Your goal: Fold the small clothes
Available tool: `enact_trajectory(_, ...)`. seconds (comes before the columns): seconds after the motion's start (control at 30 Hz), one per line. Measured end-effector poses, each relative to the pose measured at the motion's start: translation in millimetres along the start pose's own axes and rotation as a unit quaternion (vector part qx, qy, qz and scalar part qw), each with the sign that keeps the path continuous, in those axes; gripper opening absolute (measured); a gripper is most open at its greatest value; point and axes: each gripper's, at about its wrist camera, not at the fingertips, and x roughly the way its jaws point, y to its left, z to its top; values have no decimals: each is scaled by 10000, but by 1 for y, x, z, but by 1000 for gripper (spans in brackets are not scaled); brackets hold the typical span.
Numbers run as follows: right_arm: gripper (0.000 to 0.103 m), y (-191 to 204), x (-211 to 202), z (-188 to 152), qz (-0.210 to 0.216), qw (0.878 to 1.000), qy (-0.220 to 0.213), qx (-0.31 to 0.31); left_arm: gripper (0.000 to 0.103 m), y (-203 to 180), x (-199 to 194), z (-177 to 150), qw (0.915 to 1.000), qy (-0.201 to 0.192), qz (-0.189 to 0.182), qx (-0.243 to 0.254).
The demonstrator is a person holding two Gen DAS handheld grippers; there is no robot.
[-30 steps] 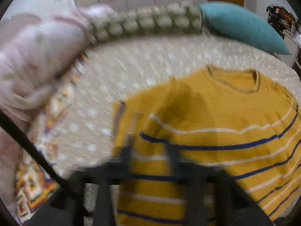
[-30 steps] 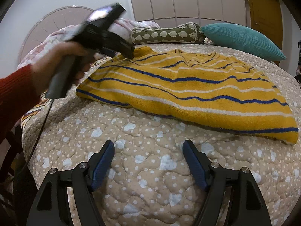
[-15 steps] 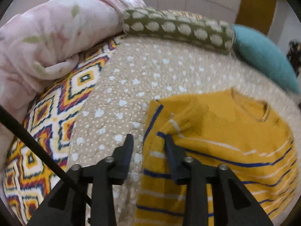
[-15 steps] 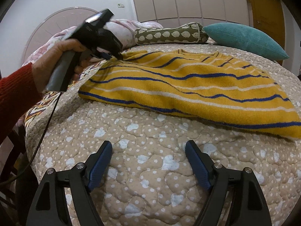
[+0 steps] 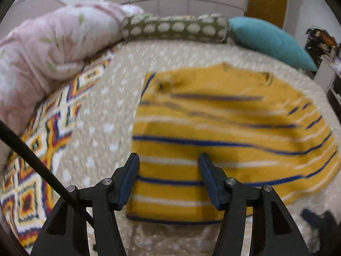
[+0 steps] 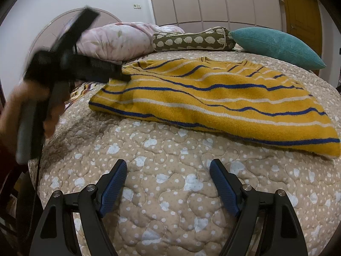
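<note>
A beige quilted bedspread (image 6: pixel 170 192) with pale dots and cloud shapes covered the bed. At its far edge lay a pink floral duvet (image 6: pixel 115 40) on the left, an olive bolster (image 6: pixel 191 40) printed with white hedgehogs at centre, touching the duvet, and a teal ribbed cushion (image 6: pixel 277 44) on the right. A geometric patterned blanket (image 5: pixel 42 153) in orange, red and navy showed at the bed's left edge. Pale panelled wardrobe doors (image 6: pixel 213 0) stood beyond, with an ochre door (image 6: pixel 302 6) at far right.
</note>
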Motion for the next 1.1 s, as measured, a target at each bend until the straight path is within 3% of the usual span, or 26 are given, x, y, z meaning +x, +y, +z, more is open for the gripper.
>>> enact_trajectory(0.13, 80, 0, -5, 5, -41, 9999, 131, 8, 80, 23, 13, -13, 9981, -59, -265, -556)
enact_trajectory(0.17, 72, -1, -13, 10, 35, 9999, 108, 4, 81, 29, 15, -13, 9970, -36, -395, -671)
enact_trajectory(0.23, 70, -8, -32, 26, 64, 9998, -166, 63, 82, 34, 17, -15, 9950, -38, -566, -817)
enact_trajectory(0.37, 59, -32, -46, 82, -196, 9980, -574, 167, 87, 25, 19, -16, 9974, -46, -360, -621)
enact_trajectory(0.47, 49, -58, -13, 118, -224, 9981, -332, 474, 88, 25, 18, -16, 9975, -48, -326, -619)
enact_trajectory(0.57, 44, -88, 43, 133, -108, 9953, 328, 905, 89, 25, 19, -16, 9976, -47, -323, -611)
enact_trajectory(0.6, 42, -99, 56, 132, -251, 9935, 501, 996, 89, 25, 19, -16, 9976, -45, -324, -610)
enact_trajectory(0.67, 28, -124, 72, 133, -725, 9890, 577, 1152, 89, 25, 19, -16, 9976, -45, -328, -611)
enact_trajectory(0.8, 27, -165, 54, 136, -1010, 9809, 300, 1635, 89, 25, 19, -16, 9975, -48, -323, -619)
enact_trajectory(0.9, 37, -174, 18, 133, -1098, 9775, 33, 1802, 89, 24, 19, -16, 9975, -50, -328, -620)
enact_trajectory(0.97, 49, -177, -12, 122, -952, 9769, -155, 1907, 89, 25, 19, -16, 9975, -60, -333, -619)
enact_trajectory(1.1, 58, -185, -71, 78, -583, 9698, -427, 2331, 87, 27, 9, -17, 9972, -70, -331, -674)
